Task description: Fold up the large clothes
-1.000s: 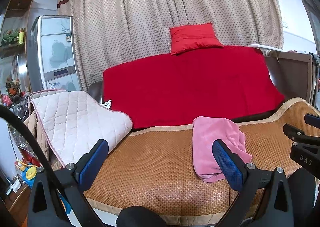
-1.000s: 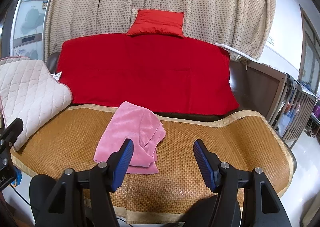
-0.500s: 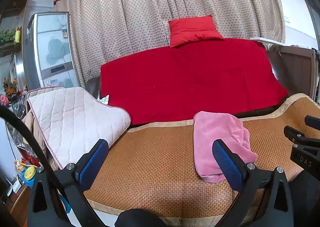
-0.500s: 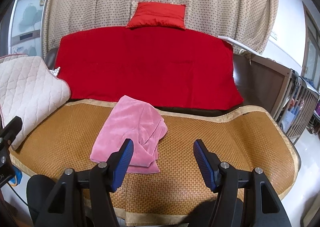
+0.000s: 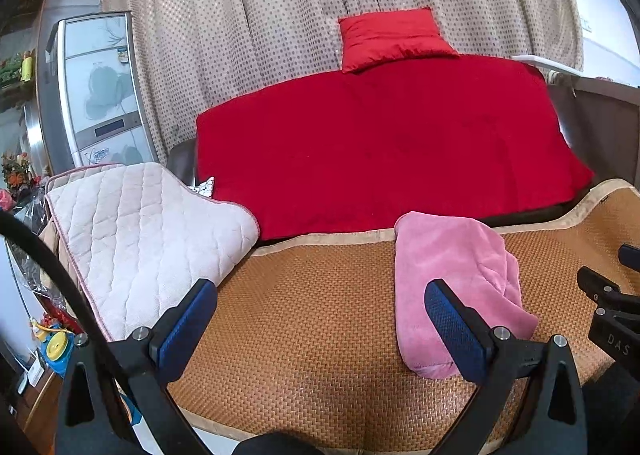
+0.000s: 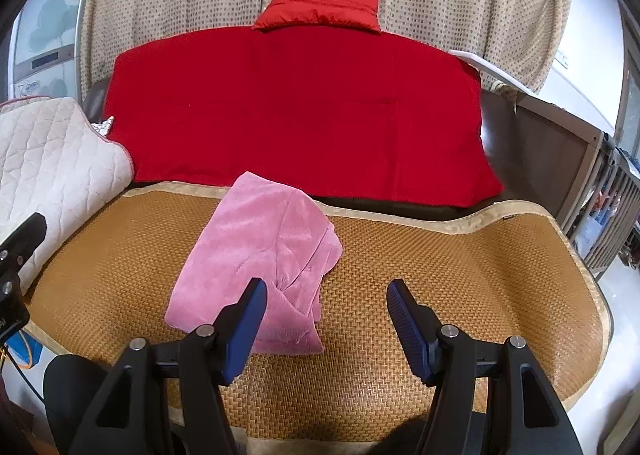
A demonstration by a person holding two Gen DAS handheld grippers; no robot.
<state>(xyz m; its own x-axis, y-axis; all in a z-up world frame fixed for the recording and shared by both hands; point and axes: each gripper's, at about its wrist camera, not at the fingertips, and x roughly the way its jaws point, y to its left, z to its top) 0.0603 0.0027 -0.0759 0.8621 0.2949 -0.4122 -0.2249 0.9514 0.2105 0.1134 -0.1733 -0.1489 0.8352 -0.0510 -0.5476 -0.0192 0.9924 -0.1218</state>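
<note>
Pink garment (image 6: 256, 247) lying crumpled and partly doubled over on woven rattan mat (image 6: 460, 255) of sofa seat, far edge near red blanket (image 6: 296, 107) draped over backrest, red cushion (image 6: 320, 5) on top, quilted pad (image 5: 140, 231) over armrest at left. Left gripper (image 5: 320, 323) hovering above mat w/ jaws released, nothing between, its right finger in front of garment's near corner. Right gripper (image 6: 326, 323) likewise jaws apart and empty, its left finger overlapping garment's near edge in view; contact not confirmable.
</note>
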